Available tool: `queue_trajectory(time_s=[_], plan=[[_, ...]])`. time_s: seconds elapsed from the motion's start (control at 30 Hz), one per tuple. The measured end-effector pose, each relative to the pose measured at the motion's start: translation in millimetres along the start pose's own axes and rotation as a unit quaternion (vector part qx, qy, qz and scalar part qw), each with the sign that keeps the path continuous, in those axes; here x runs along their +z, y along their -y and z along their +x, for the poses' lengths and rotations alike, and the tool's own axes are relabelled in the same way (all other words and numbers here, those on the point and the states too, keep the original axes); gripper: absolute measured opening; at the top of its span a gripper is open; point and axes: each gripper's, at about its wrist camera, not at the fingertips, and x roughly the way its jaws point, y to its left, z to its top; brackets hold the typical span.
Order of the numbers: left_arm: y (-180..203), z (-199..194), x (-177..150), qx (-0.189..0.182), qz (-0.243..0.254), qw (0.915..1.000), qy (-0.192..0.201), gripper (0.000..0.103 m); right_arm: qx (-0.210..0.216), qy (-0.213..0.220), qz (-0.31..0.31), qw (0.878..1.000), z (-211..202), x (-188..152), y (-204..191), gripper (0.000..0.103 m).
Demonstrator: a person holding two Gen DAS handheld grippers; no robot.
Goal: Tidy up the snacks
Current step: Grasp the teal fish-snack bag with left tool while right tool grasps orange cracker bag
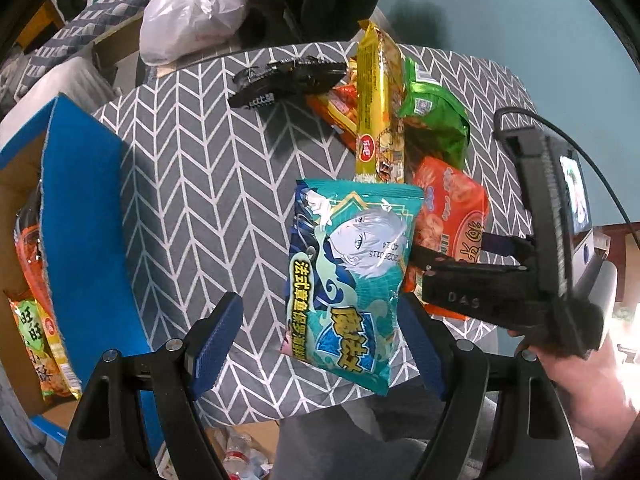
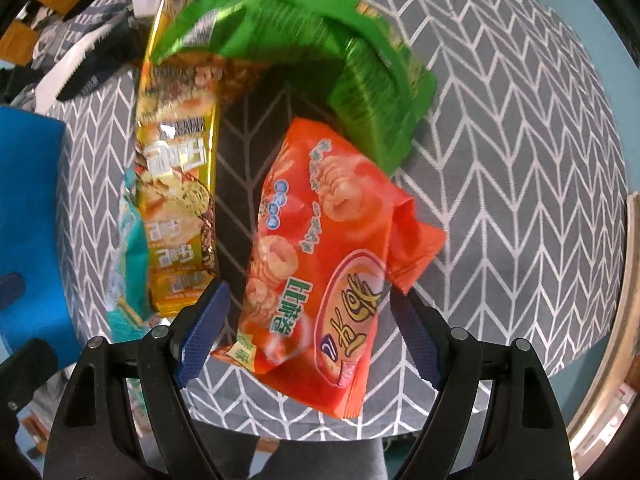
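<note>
Snack bags lie on a round table with a grey chevron cloth point(image 1: 192, 168). A teal bag point(image 1: 348, 276) lies between the open fingers of my left gripper point(image 1: 320, 344); its edge shows in the right wrist view point(image 2: 128, 256). An orange bag point(image 2: 320, 256) lies between the open fingers of my right gripper point(image 2: 308, 332); it also shows in the left wrist view point(image 1: 448, 208). A long yellow bag point(image 1: 374, 112) point(image 2: 176, 184), a green bag point(image 1: 434, 116) point(image 2: 360, 92) and a black packet point(image 1: 280, 80) lie further back. The right gripper body point(image 1: 500, 292) appears in the left view.
A blue-sided cardboard box point(image 1: 80, 216) stands at the table's left edge with snack bags point(image 1: 40, 320) inside; its side shows in the right view point(image 2: 28, 216). A white plastic bag point(image 1: 192, 12) sits behind the table. Bottles lie on the floor point(image 1: 240, 452).
</note>
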Motion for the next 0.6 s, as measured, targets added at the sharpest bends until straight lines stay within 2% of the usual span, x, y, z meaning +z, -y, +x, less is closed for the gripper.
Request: queue_trajectory(time_s=[0.03, 0.13, 0.17, 0.47, 0.6], plan=[[0.3, 0.8, 0.2, -0.003, -0.002, 1.0000, -0.001, 0.080, -0.006, -0.003, -0.006, 1.000, 2.8, -0.7, -1.3, 0.080], [1.9, 3.7, 0.7, -0.011, -0.008, 0.9999, -0.004, 0.081, 0.002, -0.005, -0.016, 1.000, 6.3, -4.5, -0.3, 0.064], [2.5, 4.5, 0.7, -0.014, -0.010, 0.9998, -0.004, 0.081, 0.001, -0.006, -0.017, 1.000, 6.0, -5.7, 1.4, 0.062], [14.2, 19.9, -0.1, -0.031, -0.010, 0.9992, -0.022, 0.081, -0.009, -0.011, -0.044, 0.999, 1.0, -26.7, 31.1, 0.059], [24.1, 33.0, -2.3, -0.015, 0.015, 0.9991, -0.037, 0.081, 0.009, -0.019, -0.032, 0.999, 2.9, -32.0, 43.8, 0.060]])
